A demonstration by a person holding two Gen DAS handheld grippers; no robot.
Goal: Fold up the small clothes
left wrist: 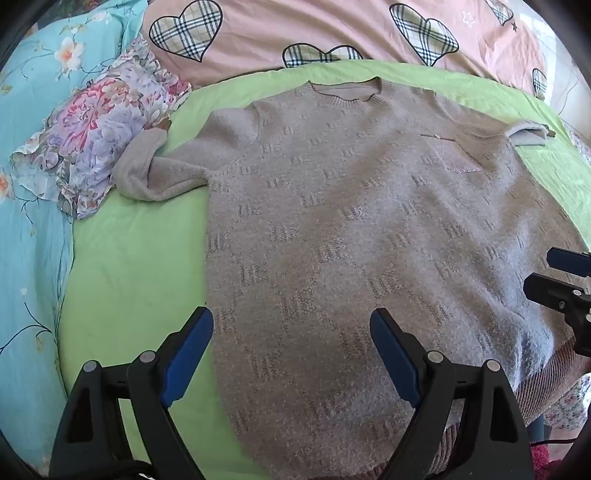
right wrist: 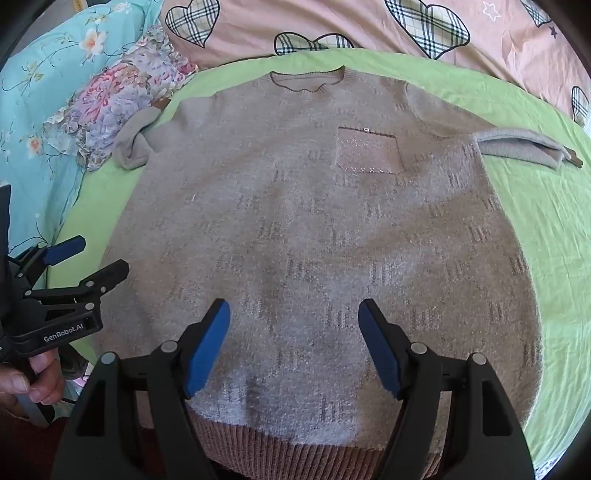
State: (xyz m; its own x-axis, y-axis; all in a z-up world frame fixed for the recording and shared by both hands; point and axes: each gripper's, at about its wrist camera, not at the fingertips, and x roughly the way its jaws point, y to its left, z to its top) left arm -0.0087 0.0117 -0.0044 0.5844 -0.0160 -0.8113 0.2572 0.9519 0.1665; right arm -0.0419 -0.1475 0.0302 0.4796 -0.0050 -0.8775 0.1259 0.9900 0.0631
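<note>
- We see a grey-beige knit sweater [right wrist: 314, 236] lying flat and face up on a light green sheet [right wrist: 546, 229], neckline [right wrist: 308, 83] at the far end and ribbed hem [right wrist: 295, 456] nearest the cameras.
- Our left gripper [left wrist: 291, 354] hovers over the sweater's lower left edge with its blue-padded fingers [left wrist: 188, 354] spread wide apart — nothing between them; one finger is over the green sheet, the other over the knit.
- Our right gripper [right wrist: 293, 347] sits above the hem area, near the middle of the garment, its blue pads [right wrist: 207, 350] likewise well apart and gripping nothing.
- In the right wrist view the left gripper appears at the left edge, held in a hand [right wrist: 33, 373] and marked "GenRobot.AI"; there too its jaws stand open.
- A sparkly chest pocket [right wrist: 367, 151] sits on the sweater's upper right part as seen from the wrist cameras.
- The left-hand sleeve [right wrist: 135, 142] is bunched up, its cuff touching a floral pillow [right wrist: 114, 96]; the right-hand sleeve [right wrist: 524, 147] lies folded short on the green sheet.
- Beyond the neckline lies pink bedding with plaid hearts [right wrist: 369, 26], and a turquoise floral cover [left wrist: 33, 155] runs along the left side.
- The sweater shows no fold in its body — it lies spread to full width.
</note>
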